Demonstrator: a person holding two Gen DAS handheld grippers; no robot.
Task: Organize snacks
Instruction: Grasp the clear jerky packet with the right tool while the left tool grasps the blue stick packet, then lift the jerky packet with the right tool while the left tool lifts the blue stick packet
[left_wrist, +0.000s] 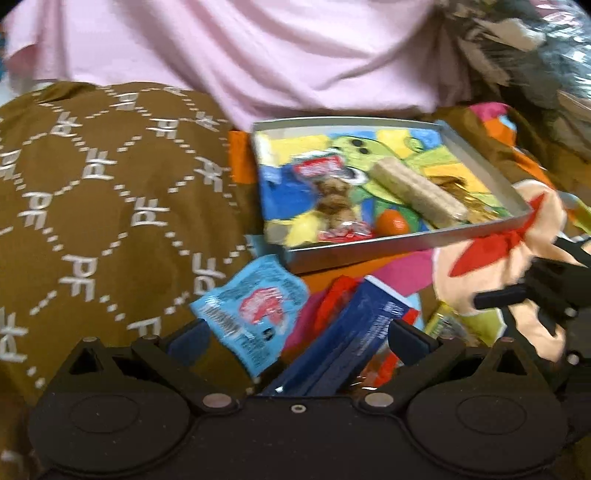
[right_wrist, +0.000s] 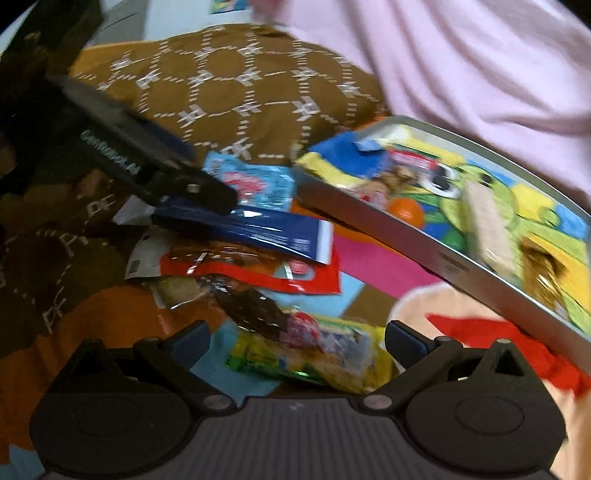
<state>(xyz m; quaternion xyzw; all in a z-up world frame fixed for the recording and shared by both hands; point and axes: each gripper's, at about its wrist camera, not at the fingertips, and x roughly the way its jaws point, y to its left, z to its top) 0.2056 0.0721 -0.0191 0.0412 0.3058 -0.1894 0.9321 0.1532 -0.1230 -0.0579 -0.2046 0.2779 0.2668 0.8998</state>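
Beside the tray's (right_wrist: 448, 264) near edge, left gripper (left_wrist: 297, 338) spread wide over navy packet (left_wrist: 354, 332), right gripper (right_wrist: 297, 338) wide open, empty, above yellow packet (right_wrist: 314, 354) seen only from right wrist.

Looks like someone's home, probably a bed or a play corner on the floor. A brown cushion with a white PF lattice print (left_wrist: 103, 192) sits next to rumpled pink fabric (left_wrist: 258, 55), and underneath is a colourful cartoon-print blanket (right_wrist: 369, 251). A metal tray (left_wrist: 369, 243) with a cartoon picture inside lies on the soft stuff, snack packets scattered beside it.
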